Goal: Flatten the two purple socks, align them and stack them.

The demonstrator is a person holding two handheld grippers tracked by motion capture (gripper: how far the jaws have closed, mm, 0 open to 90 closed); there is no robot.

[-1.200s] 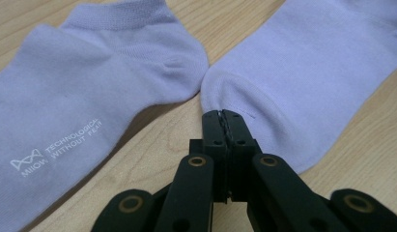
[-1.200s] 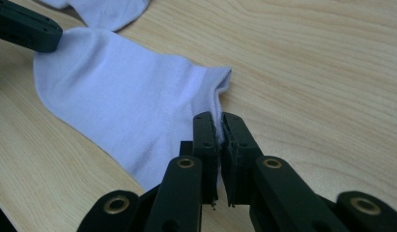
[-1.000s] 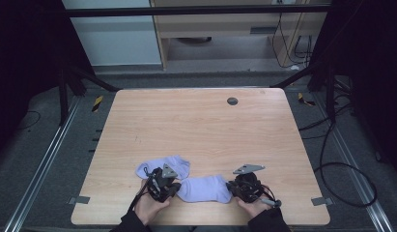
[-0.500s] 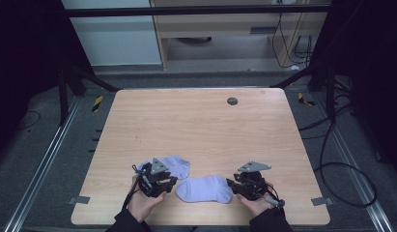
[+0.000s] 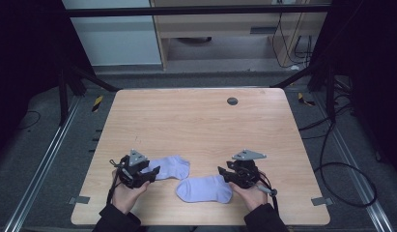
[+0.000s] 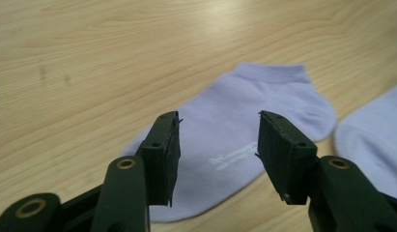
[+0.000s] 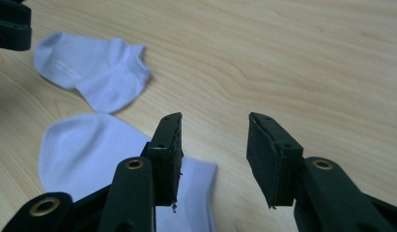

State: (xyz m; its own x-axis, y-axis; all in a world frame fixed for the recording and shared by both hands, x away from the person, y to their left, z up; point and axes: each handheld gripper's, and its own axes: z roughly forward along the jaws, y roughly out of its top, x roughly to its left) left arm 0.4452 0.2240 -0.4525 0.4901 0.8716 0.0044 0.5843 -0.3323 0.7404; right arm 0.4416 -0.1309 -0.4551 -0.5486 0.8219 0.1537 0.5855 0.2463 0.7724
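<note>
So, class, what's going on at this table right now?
A person sits at a wooden table with a two-jaw gripper in each hand, working with two pale lilac ankle socks. The left sock lies flat by the left gripper, the right sock beside the right gripper. Both grippers' jaws have just been opening and now stand apart with nothing pinched between them. The socks lie side by side, close together but separate.

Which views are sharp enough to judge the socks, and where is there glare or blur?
High view: evenly lit table, dark surroundings, both socks small but clear. Left gripper view: left sock fairly sharp, glare on the far wood, jaws close and slightly soft. Right gripper view: right sock a bit soft, no strong glare.
</note>
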